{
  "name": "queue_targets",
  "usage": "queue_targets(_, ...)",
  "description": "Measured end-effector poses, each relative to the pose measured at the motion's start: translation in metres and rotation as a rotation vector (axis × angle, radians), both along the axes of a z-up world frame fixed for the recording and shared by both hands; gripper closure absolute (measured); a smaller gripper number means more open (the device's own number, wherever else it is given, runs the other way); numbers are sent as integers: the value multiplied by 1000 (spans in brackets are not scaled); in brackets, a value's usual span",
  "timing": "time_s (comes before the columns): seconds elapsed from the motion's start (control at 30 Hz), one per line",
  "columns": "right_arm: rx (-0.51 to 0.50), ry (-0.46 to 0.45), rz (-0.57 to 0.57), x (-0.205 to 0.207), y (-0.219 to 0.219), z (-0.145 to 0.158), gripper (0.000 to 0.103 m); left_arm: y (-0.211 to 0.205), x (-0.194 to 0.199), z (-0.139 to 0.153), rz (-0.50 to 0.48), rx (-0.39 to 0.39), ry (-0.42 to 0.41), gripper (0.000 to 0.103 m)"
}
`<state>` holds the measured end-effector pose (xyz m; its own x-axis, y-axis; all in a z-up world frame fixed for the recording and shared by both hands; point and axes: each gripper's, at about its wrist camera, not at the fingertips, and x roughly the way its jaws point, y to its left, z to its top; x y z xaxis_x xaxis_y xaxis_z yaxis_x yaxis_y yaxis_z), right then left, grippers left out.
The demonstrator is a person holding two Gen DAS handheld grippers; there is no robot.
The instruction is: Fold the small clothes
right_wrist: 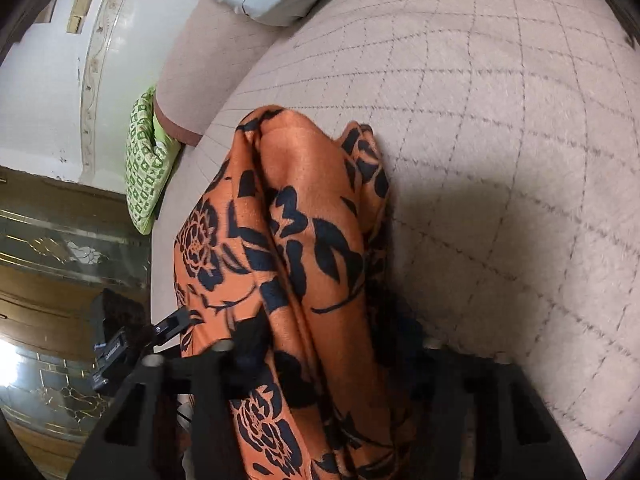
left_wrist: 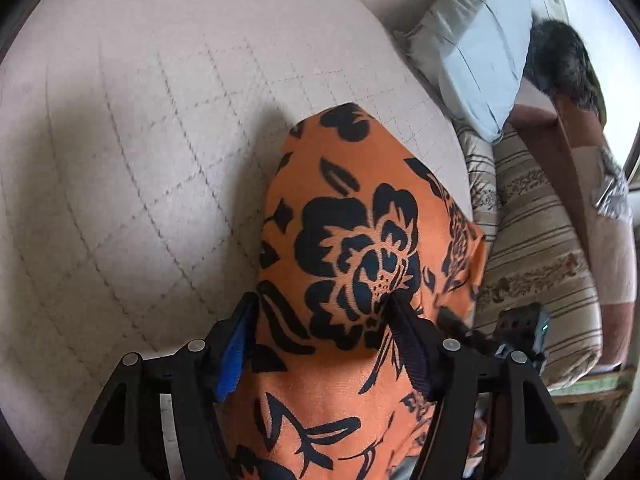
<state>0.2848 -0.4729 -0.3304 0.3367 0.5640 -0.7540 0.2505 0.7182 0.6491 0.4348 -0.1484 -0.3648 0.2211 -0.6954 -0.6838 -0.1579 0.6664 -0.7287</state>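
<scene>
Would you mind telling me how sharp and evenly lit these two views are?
Left wrist view: orange cloth sharp, its shadow falling left on the bed cover, bright window glare top right. Right wrist view: cloth slightly blurred, right tool dark and smeared, shadow to its right.

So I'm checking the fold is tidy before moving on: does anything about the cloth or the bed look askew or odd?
The orange flowered cloth is not flat: it is bunched in long ridges and draped over both grippers. The checked bed cover under it looks smooth, nothing spilled or torn.

Garment: orange, black floral print. Bedcover: beige, grey grid lines. Pillow: pale blue. Cushion: green, white-patterned.
</scene>
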Motion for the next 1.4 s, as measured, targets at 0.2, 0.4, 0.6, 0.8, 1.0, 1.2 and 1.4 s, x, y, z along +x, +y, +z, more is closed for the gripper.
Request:
queue_targets(0.2,3,-10,-26,-3,16,25,78,14,-15,27,-6,-47,-66,78)
queue_targets(0.4,27,-111,37,1,69,82,79,67,-40,94,44,-45,-192,78)
queue_targets(0.6,70,-151,126,25,126,101,79,107,-61,119,94,-13,-234,78)
queue_targets(0.8,65,-144,164,36,134,99,79,114,-29,110,122,-25,-213,78)
queue_targets(1.0,18,-110,168,86,130,70,79,115,34,72,134,-30,-171,77)
queue_targets(1.2,-35,-41,183,125,130,11,77,107,88,-3,175,25,-47,69)
queue_targets(1.4,-95,-109,159,95,126,32,61,120,55,7,233,16,-103,47)
